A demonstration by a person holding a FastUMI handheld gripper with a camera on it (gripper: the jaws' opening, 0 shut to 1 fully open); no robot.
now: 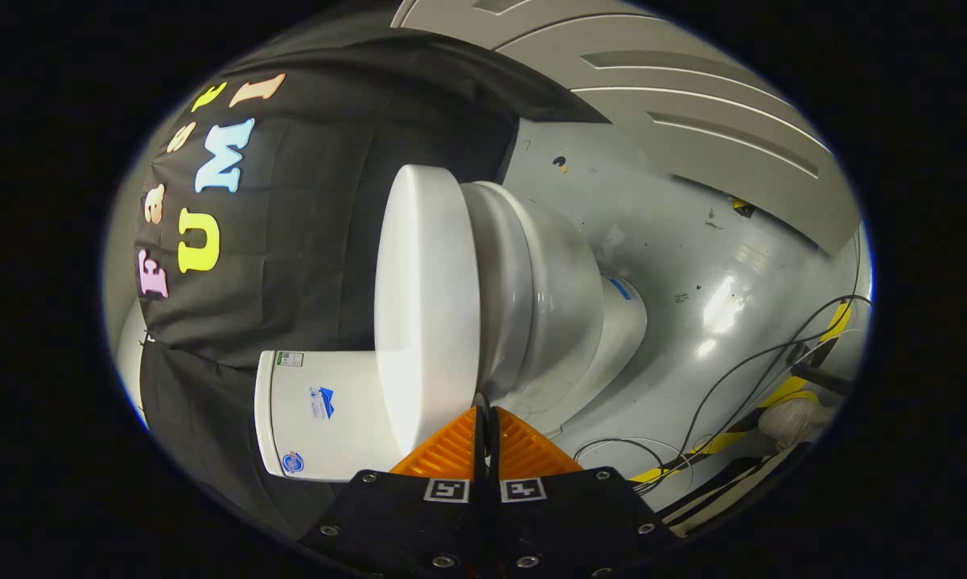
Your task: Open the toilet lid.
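There is one toilet [524,297] in the booth, and it has one lid [427,297], which lies closed on the bowl. Behind it stands one water tank [323,414], and on the tank I count three small stickers. One pair of tongs [483,414] is here, with two fingers pressed close together, their tips just at the edge of the lid. On the floor [693,241] several thin cables [741,378] lie together; I cannot count them exactly.

Closed jaws at toilet lid [427,305] edge, cables [733,402] on floor [676,241]
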